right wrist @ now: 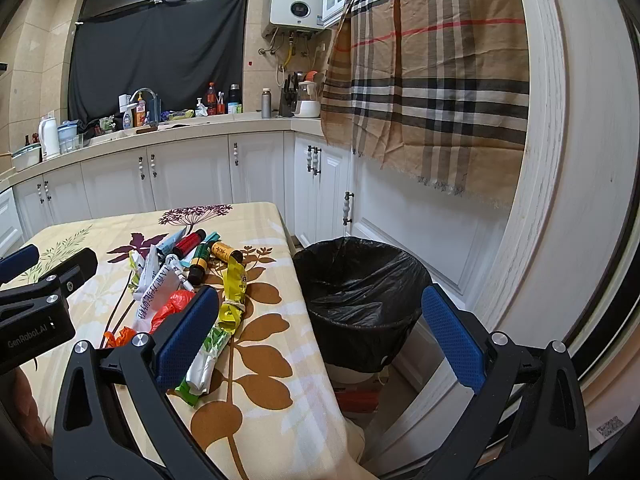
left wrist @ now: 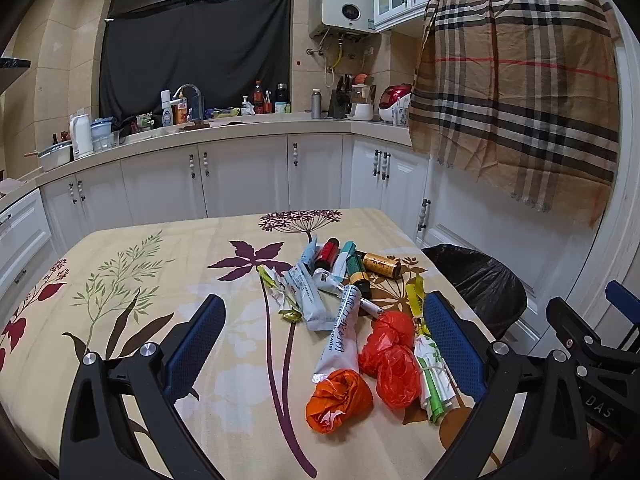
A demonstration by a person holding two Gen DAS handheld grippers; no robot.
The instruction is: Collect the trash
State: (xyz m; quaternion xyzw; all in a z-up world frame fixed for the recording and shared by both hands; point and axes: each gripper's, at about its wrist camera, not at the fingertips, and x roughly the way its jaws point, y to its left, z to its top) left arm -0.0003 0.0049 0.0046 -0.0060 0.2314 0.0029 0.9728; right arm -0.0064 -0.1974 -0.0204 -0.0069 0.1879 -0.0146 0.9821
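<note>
The trash lies in a loose heap on the bench (left wrist: pixel 120 280), toward its right edge, with the black-lined bin (right wrist: pixel 362 280) standing on the floor just beside that edge. Both grippers hang above the near side of the bench with nothing between their fingers: the left gripper (left wrist: pixel 320 344) has its blue pads spread wide over the heap, and the right gripper (right wrist: pixel 320 332) stands spread just as wide, straddling the bench edge and the bin.

Nearest are two crumpled orange plastic bags (left wrist: pixel 338 400), which look feather-light and soft; they should squash under the pads, so a pinch across the bulk of the wad seems best. The white tube (left wrist: pixel 340 340) beside them looks limp and smooth, likely to slide; mid-body is the safer hold. The knotted yellow-green wrapper (right wrist: pixel 230 308) is thin, best taken at its tied knot. Farther back, the small bottles (left wrist: pixel 358 270) look rigid and round, prone to roll, so I would grip them across the barrel.
</note>
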